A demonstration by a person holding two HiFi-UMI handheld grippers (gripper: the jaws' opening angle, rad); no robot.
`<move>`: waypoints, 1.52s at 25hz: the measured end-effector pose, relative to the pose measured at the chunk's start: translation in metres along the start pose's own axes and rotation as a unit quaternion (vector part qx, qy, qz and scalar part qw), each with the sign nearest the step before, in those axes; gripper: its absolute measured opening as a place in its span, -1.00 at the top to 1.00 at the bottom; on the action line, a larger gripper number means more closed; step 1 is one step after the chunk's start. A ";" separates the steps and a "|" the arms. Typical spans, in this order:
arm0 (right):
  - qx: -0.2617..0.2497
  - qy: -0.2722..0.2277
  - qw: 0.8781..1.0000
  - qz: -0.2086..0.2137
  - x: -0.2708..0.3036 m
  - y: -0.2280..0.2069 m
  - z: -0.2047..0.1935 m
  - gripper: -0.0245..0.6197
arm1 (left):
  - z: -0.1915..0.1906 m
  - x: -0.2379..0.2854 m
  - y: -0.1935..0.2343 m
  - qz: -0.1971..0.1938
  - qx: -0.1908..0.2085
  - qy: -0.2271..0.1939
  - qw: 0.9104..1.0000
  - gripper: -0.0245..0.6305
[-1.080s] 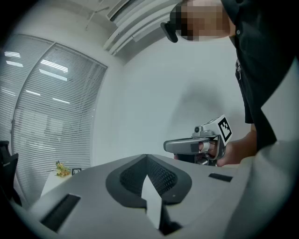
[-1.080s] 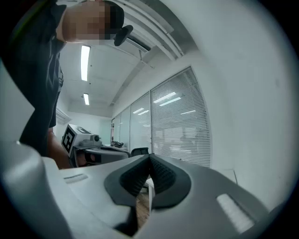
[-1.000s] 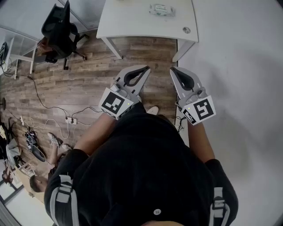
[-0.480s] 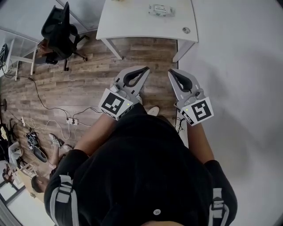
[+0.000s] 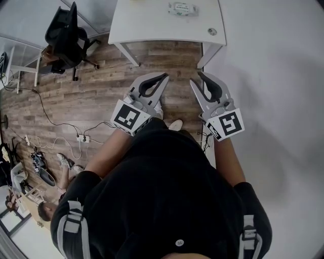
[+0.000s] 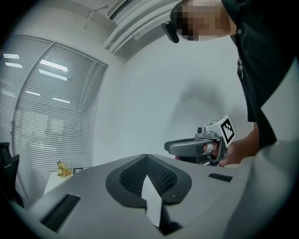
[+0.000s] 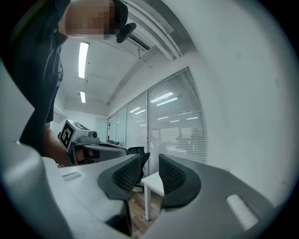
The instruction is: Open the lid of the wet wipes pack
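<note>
Left gripper (image 5: 165, 77) is clenched, its jaws tip to tip with nothing caught in them, held out level in front of the person's waist. Right gripper (image 5: 196, 78) sits just beside it, pointing the same way; its jaws are opening and the gap between the ribbed pads is empty, with only the room showing through.

Below the two tools is bare wooden floor (image 5: 101, 96), with the toe of a shoe (image 5: 175, 124) poking out near the person's body. Beyond that stands the white table (image 5: 152, 23), set against the wall. The wet wipes pack (image 5: 182, 8) lies flat on the far part of the tabletop, well apart from both grippers. A small round thing (image 5: 212, 31) sits near the table's near corner; I can't tell what it is. An office chair (image 5: 66, 33) stands off to the left.

So this looks like the approach, with the lid not yet touched. To do it well, I'd say the person should step up to the table first and bring both tools over the pack rather than stretch for it. A soft pack will likely slide or lift, so one gripper ought to pin its body while the other, jaws parted, catches the lid's free edge and swings it up gently.
</note>
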State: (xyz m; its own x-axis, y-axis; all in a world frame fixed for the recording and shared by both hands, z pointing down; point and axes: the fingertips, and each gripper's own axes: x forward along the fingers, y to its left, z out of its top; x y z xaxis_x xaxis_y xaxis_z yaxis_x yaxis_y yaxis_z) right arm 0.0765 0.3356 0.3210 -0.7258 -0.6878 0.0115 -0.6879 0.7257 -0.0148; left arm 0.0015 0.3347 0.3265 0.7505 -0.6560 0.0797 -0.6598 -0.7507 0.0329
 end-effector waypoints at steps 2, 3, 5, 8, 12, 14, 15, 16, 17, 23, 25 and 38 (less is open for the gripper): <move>0.001 0.001 1.000 -0.001 0.001 -0.002 -0.001 0.45 | -0.001 0.001 0.001 0.001 0.003 0.000 1.000 0.92; 0.001 0.003 1.000 -0.001 0.002 -0.002 -0.001 0.40 | -0.001 0.001 0.002 0.000 0.004 0.000 1.000 0.92; -0.001 0.007 1.000 -0.002 0.005 -0.004 -0.002 0.33 | -0.002 0.002 0.006 -0.001 0.007 0.000 1.000 0.92; -0.001 0.011 1.000 -0.005 0.011 -0.007 -0.002 0.21 | -0.001 0.006 0.012 -0.006 0.007 0.002 1.000 0.92; 0.000 0.013 1.000 -0.009 0.021 -0.015 -0.001 0.06 | 0.000 0.014 0.022 -0.011 0.003 -0.001 1.000 0.92; -0.001 0.015 1.000 -0.011 0.026 -0.019 -0.001 0.03 | 0.000 0.018 0.028 -0.015 0.003 -0.001 1.000 0.92; -0.001 0.017 1.000 -0.012 0.028 -0.021 -0.002 0.03 | -0.001 0.019 0.030 -0.016 0.005 0.000 1.000 0.92; -0.001 0.018 1.000 -0.012 0.030 -0.022 -0.003 0.03 | -0.002 0.021 0.032 -0.018 0.006 0.001 1.000 0.92; -0.001 0.019 1.000 -0.012 0.032 -0.024 -0.003 0.03 | -0.003 0.022 0.034 -0.019 0.005 0.002 1.000 0.92; 0.003 0.025 1.000 -0.011 0.051 -0.033 -0.008 0.03 | -0.005 0.031 0.053 -0.017 -0.004 -0.001 1.000 0.92; 0.003 0.027 1.000 -0.010 0.058 -0.035 -0.008 0.03 | -0.005 0.032 0.060 -0.019 0.000 0.003 1.000 0.92; 0.006 0.035 0.999 -0.008 0.108 -0.060 -0.010 0.03 | -0.008 0.051 0.113 -0.017 -0.006 0.005 1.000 0.92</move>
State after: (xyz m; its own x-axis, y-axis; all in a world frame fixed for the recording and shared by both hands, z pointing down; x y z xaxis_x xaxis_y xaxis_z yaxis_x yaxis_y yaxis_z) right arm 0.0392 0.2184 0.3329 -0.7131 -0.6962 0.0823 -0.6999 0.7137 -0.0267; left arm -0.0353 0.2171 0.3418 0.7721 -0.6294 0.0875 -0.6343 -0.7716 0.0468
